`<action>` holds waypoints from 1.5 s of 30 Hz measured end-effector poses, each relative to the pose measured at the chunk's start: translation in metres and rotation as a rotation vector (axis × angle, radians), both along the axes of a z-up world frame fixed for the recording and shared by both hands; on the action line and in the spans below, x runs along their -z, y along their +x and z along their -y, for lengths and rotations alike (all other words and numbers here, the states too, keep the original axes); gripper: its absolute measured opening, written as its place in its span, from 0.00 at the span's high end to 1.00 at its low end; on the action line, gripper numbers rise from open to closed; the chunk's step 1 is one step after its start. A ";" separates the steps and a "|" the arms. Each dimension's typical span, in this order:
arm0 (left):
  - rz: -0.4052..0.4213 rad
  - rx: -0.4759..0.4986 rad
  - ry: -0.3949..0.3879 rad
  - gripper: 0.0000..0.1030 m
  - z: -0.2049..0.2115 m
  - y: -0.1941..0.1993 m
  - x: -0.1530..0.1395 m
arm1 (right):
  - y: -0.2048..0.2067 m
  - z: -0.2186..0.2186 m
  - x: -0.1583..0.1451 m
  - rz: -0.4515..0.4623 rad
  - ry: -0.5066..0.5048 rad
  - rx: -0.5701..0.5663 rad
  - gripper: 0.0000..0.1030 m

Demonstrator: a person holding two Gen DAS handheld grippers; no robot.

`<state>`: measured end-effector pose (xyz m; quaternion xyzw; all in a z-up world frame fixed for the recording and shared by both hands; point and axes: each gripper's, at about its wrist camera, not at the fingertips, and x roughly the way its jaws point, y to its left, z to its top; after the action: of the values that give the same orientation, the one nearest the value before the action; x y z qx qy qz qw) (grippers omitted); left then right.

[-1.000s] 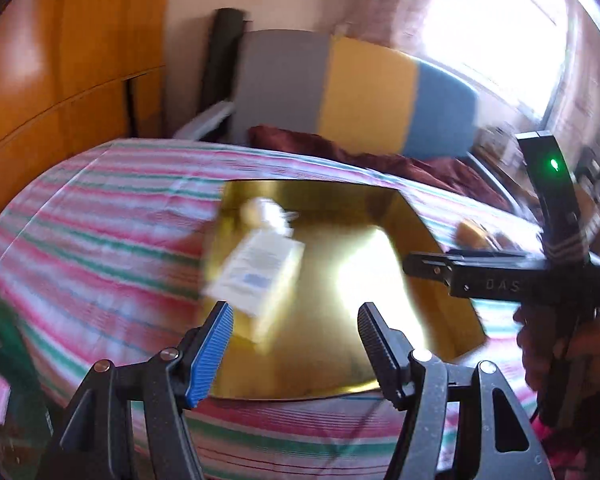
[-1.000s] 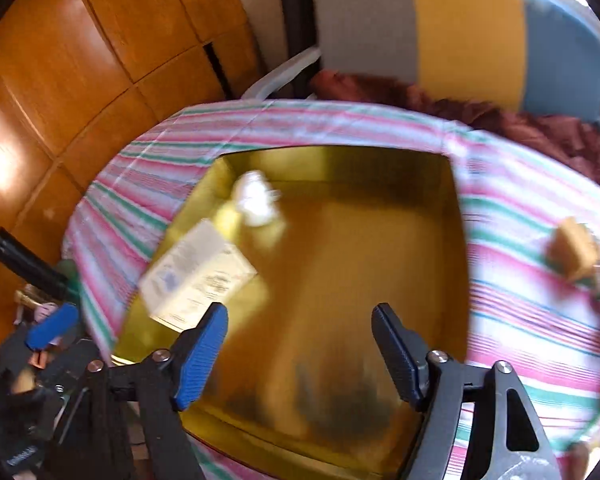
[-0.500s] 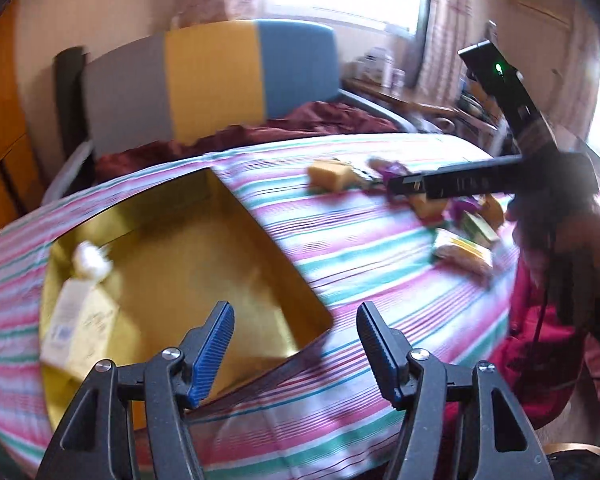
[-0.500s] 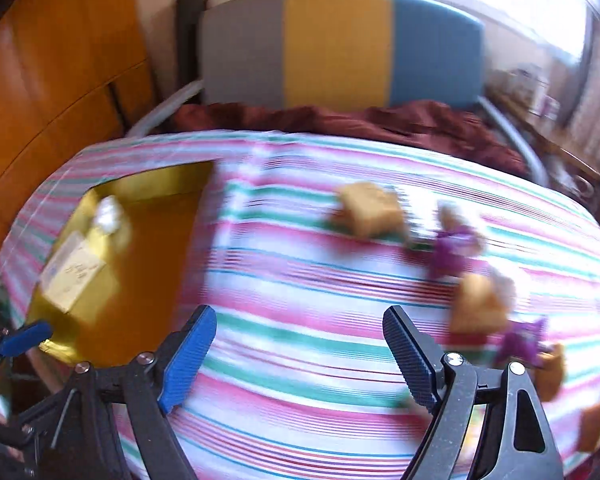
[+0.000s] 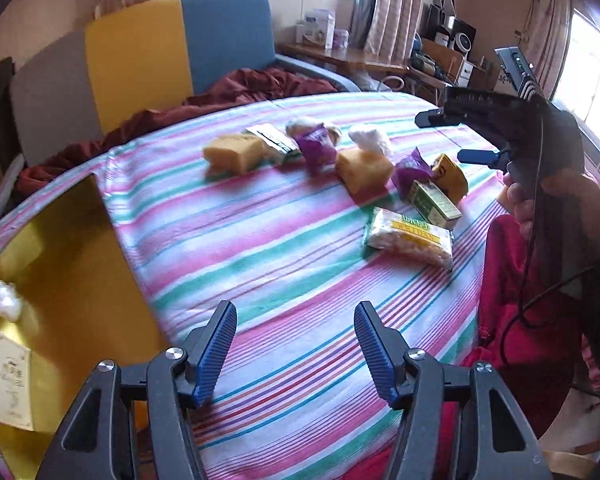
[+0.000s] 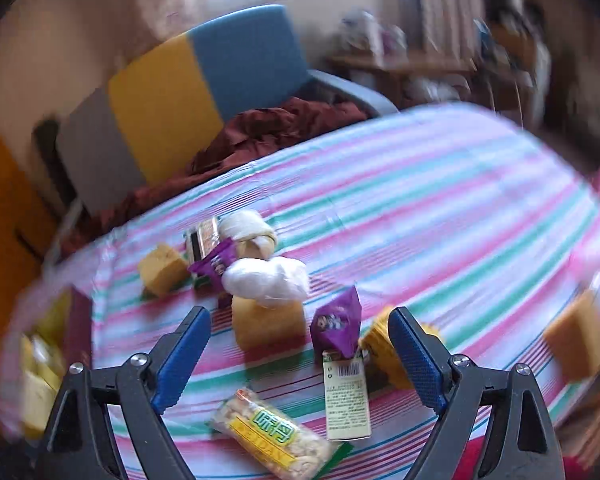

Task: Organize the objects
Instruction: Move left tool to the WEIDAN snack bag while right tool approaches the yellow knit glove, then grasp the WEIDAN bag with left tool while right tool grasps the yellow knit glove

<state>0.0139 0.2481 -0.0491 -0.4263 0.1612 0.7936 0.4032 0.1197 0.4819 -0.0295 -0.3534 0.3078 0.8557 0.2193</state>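
The left gripper [image 5: 295, 348] is spread wide with nothing between its ribbed blue pads [image 5: 216, 346]; it hangs above the bare striped tablecloth [image 5: 268, 248] and touches no object. The right gripper [image 6: 300, 360] is likewise wide open and empty, poised over the snack cluster. In the left wrist view the right gripper [image 5: 452, 136] appears as a black body held in the right hand [image 5: 548, 200], beyond the snacks.

Landmark: the green box [image 6: 346, 394], a rectangular carton with a barcode panel. In the right wrist view it lies flat, its long axis running roughly along the view's depth, barcode end farther from the camera. Just beside it, nearer the camera and to the left, lies the popcorn bag [image 6: 274, 434], a clear crinkled pouch with a yellow label; its long axis runs diagonally. Touching the box's far end is a purple wrapper [image 6: 336, 326], glossy and crumpled, standing tilted. A ridged yellow packet [image 6: 380, 344] sits just right of the box, partly hidden by the right gripper's finger. Left of the purple wrapper rests a yellow sponge block [image 6: 266, 322], with a knotted white plastic bag [image 6: 266, 280] touching its far edge. Farther off lie a second purple wrapper [image 6: 214, 264], a second sponge block [image 6: 162, 268], a pale wrapped roll [image 6: 246, 232] and a dark striped sachet [image 6: 202, 240]. A third sponge block [image 6: 576, 342] lies well apart to the right.

Well apart to the left of the box is the gold tray [image 5: 68, 264], glossy and straight-walled, holding a cream carton [image 5: 8, 384] and a white wad [image 5: 6, 300].
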 end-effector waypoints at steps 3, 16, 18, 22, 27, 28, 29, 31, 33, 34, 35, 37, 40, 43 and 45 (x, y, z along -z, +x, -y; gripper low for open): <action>0.073 0.026 -0.003 0.42 -0.020 -0.003 0.014 | 0.014 -0.017 -0.002 -0.091 -0.071 0.074 0.12; 0.398 0.021 0.034 0.43 -0.109 -0.018 0.046 | 0.022 -0.019 -0.005 -0.201 -0.137 0.068 0.09; 0.427 0.000 0.028 0.43 -0.124 -0.019 0.052 | 0.025 -0.020 -0.004 -0.220 -0.150 0.072 0.09; 0.415 -0.039 0.015 0.43 -0.148 -0.021 0.055 | 0.027 -0.024 -0.003 -0.246 -0.175 0.081 0.08; 0.363 -0.067 -0.023 0.43 -0.176 -0.026 0.056 | 0.029 -0.027 -0.001 -0.264 -0.202 0.091 0.07; 0.337 -0.060 -0.037 0.43 -0.180 -0.026 0.057 | 0.029 -0.028 0.000 -0.269 -0.207 0.093 0.07; 0.303 -0.047 -0.054 0.43 -0.185 -0.023 0.057 | 0.030 -0.029 0.000 -0.272 -0.209 0.099 0.06; 0.244 -0.009 -0.071 0.43 -0.187 -0.017 0.059 | 0.032 -0.032 0.001 -0.277 -0.221 0.109 0.06; 0.202 0.021 -0.056 0.49 -0.181 -0.012 0.060 | 0.034 -0.034 0.003 -0.280 -0.234 0.121 0.06; 0.174 0.042 -0.051 0.52 -0.176 -0.009 0.060 | 0.034 -0.035 0.003 -0.284 -0.239 0.124 0.06; 0.155 0.056 -0.048 0.57 -0.171 -0.008 0.060 | 0.034 -0.036 0.003 -0.284 -0.242 0.126 0.06; 0.129 0.073 -0.039 0.58 -0.156 -0.007 0.060 | 0.034 -0.036 0.004 -0.273 -0.240 0.132 0.06; 0.090 0.080 -0.025 0.58 -0.129 -0.009 0.058 | 0.033 -0.036 0.003 -0.262 -0.230 0.137 0.06; 0.068 0.083 0.006 0.58 -0.099 -0.008 0.058 | 0.035 -0.037 0.004 -0.249 -0.221 0.160 0.06; 0.066 0.075 0.021 0.58 -0.087 -0.008 0.059 | 0.035 -0.039 0.006 -0.214 -0.209 0.191 0.06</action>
<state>0.0061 0.3349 -0.1078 -0.4418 0.1555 0.7649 0.4423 0.1547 0.5208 -0.0357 -0.2503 0.4489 0.8271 0.2276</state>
